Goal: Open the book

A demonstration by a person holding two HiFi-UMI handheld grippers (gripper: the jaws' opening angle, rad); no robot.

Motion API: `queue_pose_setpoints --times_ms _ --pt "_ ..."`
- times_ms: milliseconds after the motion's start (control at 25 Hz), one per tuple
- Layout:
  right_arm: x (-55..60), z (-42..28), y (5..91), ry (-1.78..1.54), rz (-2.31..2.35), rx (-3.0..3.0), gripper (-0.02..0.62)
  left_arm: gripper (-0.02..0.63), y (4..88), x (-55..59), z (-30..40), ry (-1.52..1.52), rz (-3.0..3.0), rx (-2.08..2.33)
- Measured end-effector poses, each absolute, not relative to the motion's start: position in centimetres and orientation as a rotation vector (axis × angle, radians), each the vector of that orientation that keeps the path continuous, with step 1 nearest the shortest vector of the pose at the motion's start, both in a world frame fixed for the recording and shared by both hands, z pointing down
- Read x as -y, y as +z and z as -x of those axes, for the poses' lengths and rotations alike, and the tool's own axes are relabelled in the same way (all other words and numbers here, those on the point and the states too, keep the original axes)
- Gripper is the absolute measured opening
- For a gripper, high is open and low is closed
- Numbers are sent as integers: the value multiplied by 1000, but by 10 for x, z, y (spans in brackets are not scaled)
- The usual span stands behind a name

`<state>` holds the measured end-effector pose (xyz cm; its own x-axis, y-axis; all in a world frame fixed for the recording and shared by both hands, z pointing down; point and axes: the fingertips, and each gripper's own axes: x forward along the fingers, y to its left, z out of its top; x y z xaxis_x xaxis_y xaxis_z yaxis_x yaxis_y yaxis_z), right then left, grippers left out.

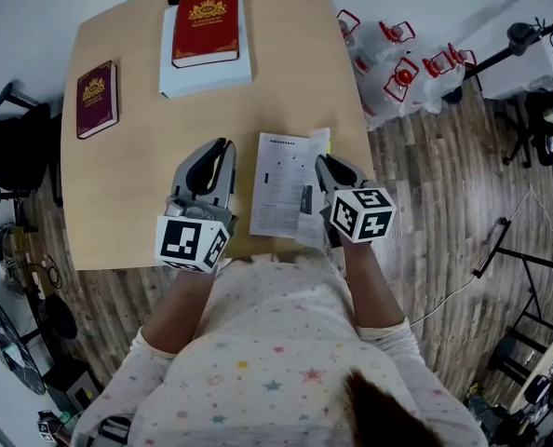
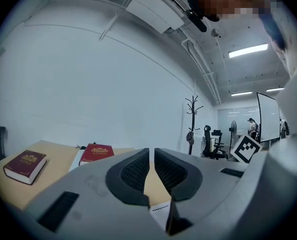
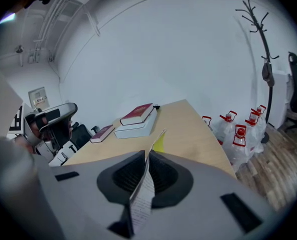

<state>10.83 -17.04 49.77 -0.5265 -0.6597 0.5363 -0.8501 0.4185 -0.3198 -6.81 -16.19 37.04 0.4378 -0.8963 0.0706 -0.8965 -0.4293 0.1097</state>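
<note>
Page (image 3: 138, 204) edge-on in right gripper (image 3: 147, 157)

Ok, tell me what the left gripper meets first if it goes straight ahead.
Probably nothing: the left gripper points level over bare table, just right of the red book on its white book; depth unclear.

An office or lab; coat stand (image 2: 192, 115), desk chair (image 2: 210, 140), ceiling strip lights (image 2: 247, 50).
</note>
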Motion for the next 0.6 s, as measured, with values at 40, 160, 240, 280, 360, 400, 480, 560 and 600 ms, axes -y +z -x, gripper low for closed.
queue_pose_setpoints --times_ms 40,160,240,280,360,400,480,560,600 --pt "170 -112 497 820 -1308 2348 29 38 371 163 65 3 -2554 1592" --pt "170 -123 497 844 -1324 2341 28 38 372 164 58 5 -2567 1569" --pt "169 -129 497 858 -1333 2337 28 38 372 165 54 9 -2574 1557" --pt "170 -132 497 864 -1336 2335 28 38 373 166 52 11 -2576 1552" --pt "170 -138 497 872 -1343 2329 28 38 373 167 50 14 -2580 1543" --pt "170 -141 497 874 -1346 2326 26 37 373 168 49 15 -2581 1539" --pt "170 -146 496 878 -1352 2322 25 37 374 169 47 16 -2583 1533" --pt "169 -150 496 882 -1358 2318 25 37 374 169 44 21 -2586 1526" --pt "169 -152 497 883 -1361 2315 25 37 375 170 43 24 -2588 1522"
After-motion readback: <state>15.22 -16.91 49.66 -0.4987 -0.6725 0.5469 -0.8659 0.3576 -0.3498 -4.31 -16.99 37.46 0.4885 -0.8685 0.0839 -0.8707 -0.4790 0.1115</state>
